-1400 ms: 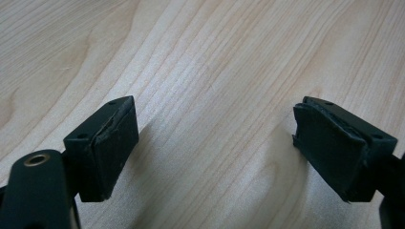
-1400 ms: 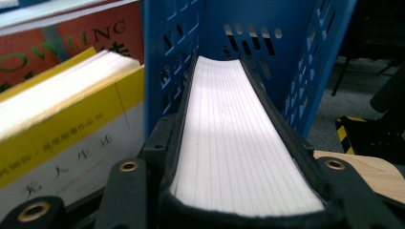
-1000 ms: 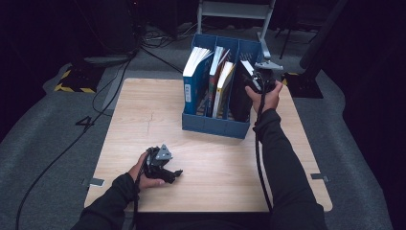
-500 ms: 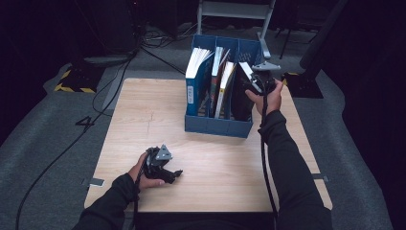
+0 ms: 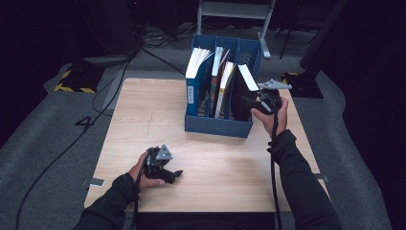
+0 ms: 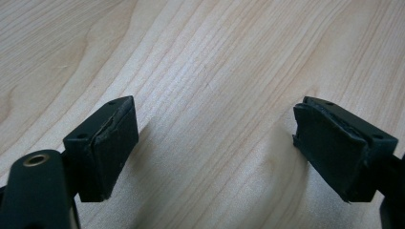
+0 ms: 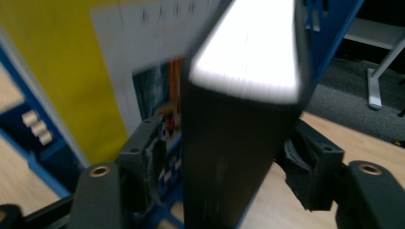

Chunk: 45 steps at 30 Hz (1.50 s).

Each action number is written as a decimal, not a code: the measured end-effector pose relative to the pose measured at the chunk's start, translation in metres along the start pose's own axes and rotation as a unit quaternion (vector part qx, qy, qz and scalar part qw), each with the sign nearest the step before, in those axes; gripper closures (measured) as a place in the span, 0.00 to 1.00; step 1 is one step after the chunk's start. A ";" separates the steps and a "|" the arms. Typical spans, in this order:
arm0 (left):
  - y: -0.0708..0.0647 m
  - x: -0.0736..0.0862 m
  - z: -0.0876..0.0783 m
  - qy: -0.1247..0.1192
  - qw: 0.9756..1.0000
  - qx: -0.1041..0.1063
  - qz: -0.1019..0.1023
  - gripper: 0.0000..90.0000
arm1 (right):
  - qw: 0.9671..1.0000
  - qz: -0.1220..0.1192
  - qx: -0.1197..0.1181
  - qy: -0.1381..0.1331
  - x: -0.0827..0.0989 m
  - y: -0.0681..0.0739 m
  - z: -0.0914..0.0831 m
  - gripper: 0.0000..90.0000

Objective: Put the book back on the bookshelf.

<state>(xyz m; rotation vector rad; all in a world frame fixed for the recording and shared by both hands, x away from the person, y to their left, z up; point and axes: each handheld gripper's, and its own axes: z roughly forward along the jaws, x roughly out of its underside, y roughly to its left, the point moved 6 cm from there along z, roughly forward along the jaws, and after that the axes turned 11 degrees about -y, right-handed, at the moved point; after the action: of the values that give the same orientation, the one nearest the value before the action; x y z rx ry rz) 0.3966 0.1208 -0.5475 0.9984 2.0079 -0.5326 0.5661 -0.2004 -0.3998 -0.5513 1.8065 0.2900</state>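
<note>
**A:** Where is the right gripper (image 5: 255, 99), and what is it doing?

**B:** It sits at the right end of the blue file box (image 5: 218, 125), at the far side of the table (image 5: 143, 120). The right hand (image 5: 273, 112) holds it level, pointing left at a black book (image 5: 242, 96). The forearm runs straight up from the near edge.

**A:** Is it gripping the book?

**B:** No. In the right gripper view the black book (image 7: 239, 138) stands between the jaws, but there is a gap on each side and the pads do not press on it. The jaws have just been opening.

**A:** Where is that book?

**B:** In the rightmost slot of the box, leaning to the right, white page edges up.

**A:** And the left gripper (image 5: 178, 173)?

**B:** It rests near the front left of the table, well apart from the box. The left hand (image 5: 143, 172) lies on the wood, with the gripper pointing right.

**A:** Open or closed?

**B:** Open, holding nothing. The left gripper view shows its pads (image 6: 112, 143) wide apart over bare wood grain.

**A:** What does the high view add?

**B:** Both sleeved forearms, the other books (image 5: 197, 79) in the box, and the grey floor (image 5: 57, 124) with cables around the table. The right gripper view shows a yellow cover (image 7: 71, 81) beside the black book.
</note>
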 end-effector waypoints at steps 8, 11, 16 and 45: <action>0.000 0.000 0.000 0.001 1.000 0.002 0.002 0.17 | 1.000 0.011 -0.013 0.015 0.039 -0.003 0.013 0.51; 0.000 0.000 0.000 0.001 1.000 0.002 0.001 0.17 | 1.000 0.015 -0.012 0.013 0.043 -0.001 0.017 0.51; 0.000 0.000 0.000 0.001 1.000 0.002 0.001 0.17 | 1.000 0.022 -0.011 0.019 0.046 0.002 0.016 0.51; -0.001 0.000 0.000 0.001 1.000 0.004 0.003 0.17 | 0.998 0.008 0.045 0.043 0.053 0.000 0.043 0.64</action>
<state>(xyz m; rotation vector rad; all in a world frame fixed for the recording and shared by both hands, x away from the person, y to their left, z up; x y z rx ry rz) 0.3958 0.1206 -0.5474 1.0116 2.0056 -0.5368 0.5907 -0.1922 -0.4627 -0.4918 1.8977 0.1980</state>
